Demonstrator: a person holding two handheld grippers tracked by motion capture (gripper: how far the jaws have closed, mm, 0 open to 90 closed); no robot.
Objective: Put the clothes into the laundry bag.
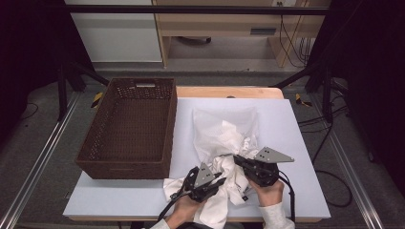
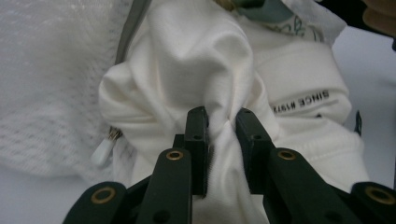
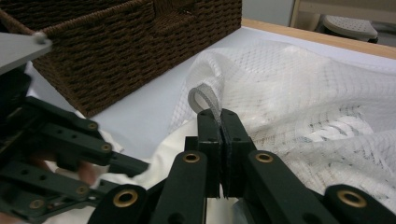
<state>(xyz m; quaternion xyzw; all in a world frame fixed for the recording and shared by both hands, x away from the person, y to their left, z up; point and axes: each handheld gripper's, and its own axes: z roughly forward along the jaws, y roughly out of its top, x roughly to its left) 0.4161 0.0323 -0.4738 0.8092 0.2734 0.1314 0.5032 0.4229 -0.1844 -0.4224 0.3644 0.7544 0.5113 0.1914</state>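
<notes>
- Table w/ white cover (image 1: 296, 143) sits in a dim workroom, wooden desk legs and cables behind; brown wicker basket (image 1: 125, 128) stands on its left half, nothing visible inside.
- White mesh laundry bag (image 1: 224, 129) lies right of the basket, apart from it, mouth toward the person; white garment (image 1: 231, 183) is bunched at that mouth, part spilling over the near table edge.
- Right gripper (image 3: 220, 126): jaws closed tight on the bag's grey edge strip (image 3: 205, 99), which loops up just above the tips. Prob. held so the mouth stays up and open.
- Left gripper (image 2: 223, 122): jaws pinch a fold of the garment, cloth squeezed between the pads, narrow gap left. Grip looks meant for moving the garment through the bag mouth – in or out, can't tell.
- Zip pull (image 2: 103, 150) hangs at the bag's edge beside the garment; printed label band (image 2: 301, 100) shows on its far side.
- Both hands work close together at the near edge, so the bag mouth and garment stay within reach.
</notes>
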